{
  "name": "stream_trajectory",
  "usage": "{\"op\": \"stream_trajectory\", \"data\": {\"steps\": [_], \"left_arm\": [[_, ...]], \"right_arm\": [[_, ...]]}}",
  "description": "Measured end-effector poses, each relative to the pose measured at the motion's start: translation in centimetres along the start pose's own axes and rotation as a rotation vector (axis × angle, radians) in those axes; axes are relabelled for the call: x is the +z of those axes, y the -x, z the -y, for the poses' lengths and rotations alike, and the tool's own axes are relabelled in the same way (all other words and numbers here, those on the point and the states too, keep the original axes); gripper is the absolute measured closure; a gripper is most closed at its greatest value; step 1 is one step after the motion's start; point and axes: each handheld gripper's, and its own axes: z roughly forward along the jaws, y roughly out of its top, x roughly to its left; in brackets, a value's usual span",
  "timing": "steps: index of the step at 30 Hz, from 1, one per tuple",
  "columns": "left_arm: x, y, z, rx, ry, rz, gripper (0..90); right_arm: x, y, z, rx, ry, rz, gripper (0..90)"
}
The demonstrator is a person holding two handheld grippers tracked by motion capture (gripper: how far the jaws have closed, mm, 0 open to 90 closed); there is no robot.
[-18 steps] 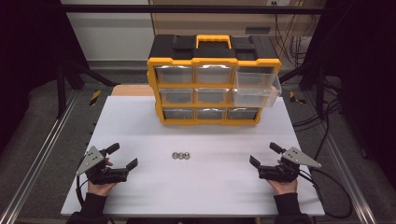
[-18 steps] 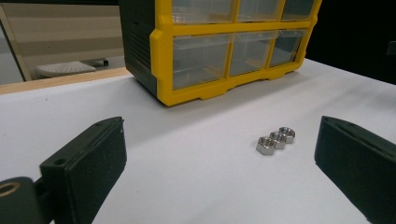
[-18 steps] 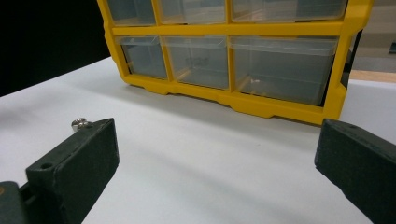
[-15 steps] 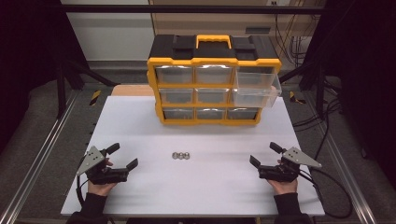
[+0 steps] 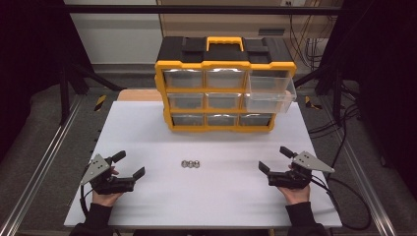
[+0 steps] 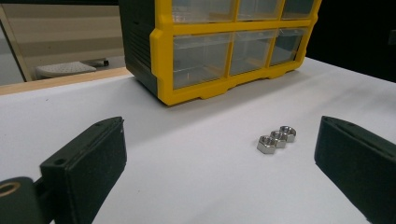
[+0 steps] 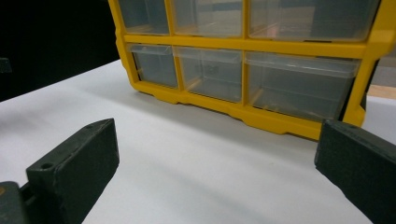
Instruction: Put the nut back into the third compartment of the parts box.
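Note:
Three steel hex nuts [image 5: 190, 163] [image 6: 275, 138] lie touching in a short row on the white table [image 5: 216, 196], between the two hands. A yellow and black drawer cabinet [image 5: 223, 83] [image 6: 224, 46] [image 7: 261, 60] with clear drawers stands at the back; its top right drawer [image 5: 269, 88] is pulled out. My left gripper [image 5: 129, 165] [image 6: 219, 172] rests at the front left, open and empty, jaws wide apart. At the front right my right gripper [image 5: 275, 159] [image 7: 215, 172] is likewise open with nothing between its jaws, facing the cabinet's lower drawers.
Metal rails [image 5: 44, 162] run along both sides of the table. Cables [image 5: 354, 206] trail off the right edge. A wooden board [image 5: 140, 95] lies behind the table at the back left.

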Motion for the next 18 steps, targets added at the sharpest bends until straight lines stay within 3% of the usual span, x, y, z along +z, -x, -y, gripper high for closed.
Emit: {"op": "stream_trajectory", "data": {"steps": [9, 18], "left_arm": [[0.0, -0.1, 0.0, 0.0, 0.001, -0.003, 2.2], [0.0, -0.1, 0.0, 0.002, 0.0, -0.006, 2.2]], "right_arm": [[1.7, -1.3, -0.8, -0.038, -0.032, -0.023, 0.7], [4.1, -3.5, -1.8, -0.082, -0.066, -0.061, 1.1]]}}
